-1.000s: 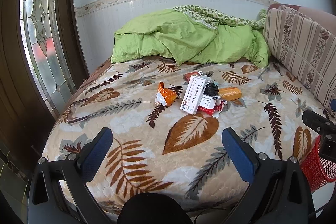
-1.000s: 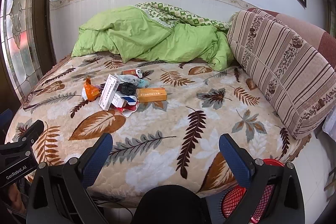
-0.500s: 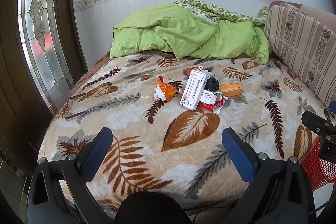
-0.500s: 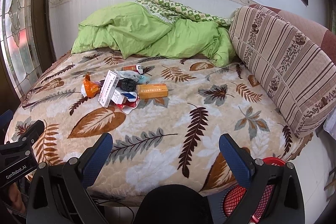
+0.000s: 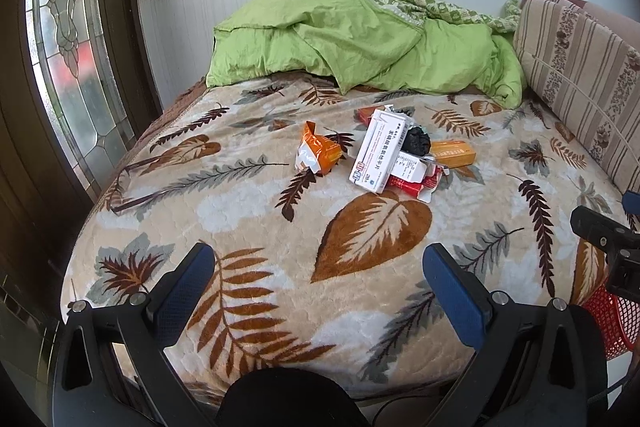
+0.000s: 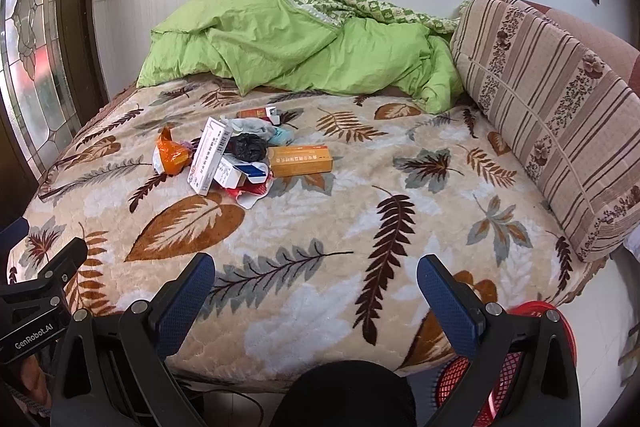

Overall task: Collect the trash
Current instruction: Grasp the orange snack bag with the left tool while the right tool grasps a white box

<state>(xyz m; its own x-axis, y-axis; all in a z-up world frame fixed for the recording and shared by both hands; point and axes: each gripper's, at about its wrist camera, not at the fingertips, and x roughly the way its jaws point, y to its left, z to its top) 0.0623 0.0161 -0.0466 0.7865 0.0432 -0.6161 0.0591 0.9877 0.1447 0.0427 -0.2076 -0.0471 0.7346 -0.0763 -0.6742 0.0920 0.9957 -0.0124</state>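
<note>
on the bed [image 5: 248, 219], trash pile [image 5: 400, 157] lies untouched.

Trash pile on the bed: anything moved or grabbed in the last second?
Nothing grabbed. Both cameras drifted slightly, so the view has shifted a little. The left gripper and right gripper are open and empty as before, short of the trash pile. The pile, orange wrapper and red basket have not moved.

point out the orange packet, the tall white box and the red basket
orange packet [image 5: 320, 153], left wrist view, on its crumpled orange front
tall white box [image 5: 380, 151], left wrist view, middle of its printed face
red basket [image 6: 508, 367], right wrist view, on its mesh wall
</note>
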